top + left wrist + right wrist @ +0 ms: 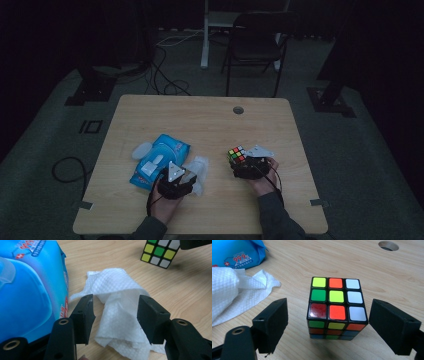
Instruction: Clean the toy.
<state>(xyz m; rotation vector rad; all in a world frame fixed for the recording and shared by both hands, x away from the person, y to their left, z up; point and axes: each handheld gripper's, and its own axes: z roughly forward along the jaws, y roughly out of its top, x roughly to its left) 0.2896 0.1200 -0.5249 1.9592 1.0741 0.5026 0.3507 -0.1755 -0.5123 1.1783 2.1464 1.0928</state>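
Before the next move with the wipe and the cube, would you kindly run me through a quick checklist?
1. Left gripper open: ok.
2. White wipe between its jaws, not pinched: ok.
3. Right gripper open: ok.
4. Puzzle cube between its jaws, free, standing on the table: ok.
5. Smudge on the cube's red tile cleaned: not ok.
6. Blue wipes pack clear of the wipe: cannot tell.
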